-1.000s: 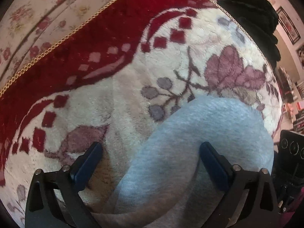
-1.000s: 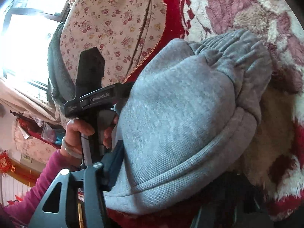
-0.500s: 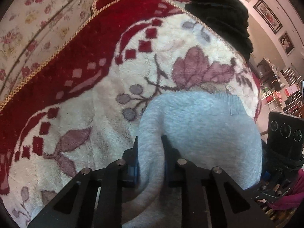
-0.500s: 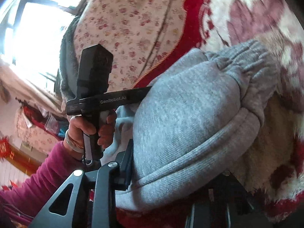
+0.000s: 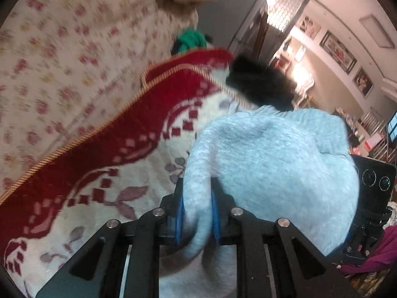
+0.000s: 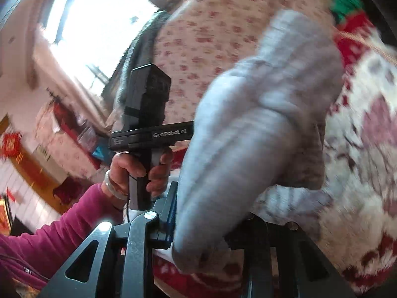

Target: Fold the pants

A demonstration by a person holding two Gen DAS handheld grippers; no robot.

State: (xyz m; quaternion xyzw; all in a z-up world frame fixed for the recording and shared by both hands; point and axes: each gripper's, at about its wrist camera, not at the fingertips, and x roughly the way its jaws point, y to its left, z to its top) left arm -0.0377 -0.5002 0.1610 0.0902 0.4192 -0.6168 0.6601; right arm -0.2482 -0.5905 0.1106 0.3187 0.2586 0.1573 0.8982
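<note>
My jaws on both the left gripper (image 5: 197, 213) and the right gripper (image 6: 206, 226) pinch the grey pants (image 5: 268, 173), bunched just ahead above the blanket (image 5: 104, 149), so I judge I'm mid-lift and must next lay them flat.

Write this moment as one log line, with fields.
left gripper: shut on pants | right gripper: shut on pants | pants: lifted, bunched, above blanket
</note>
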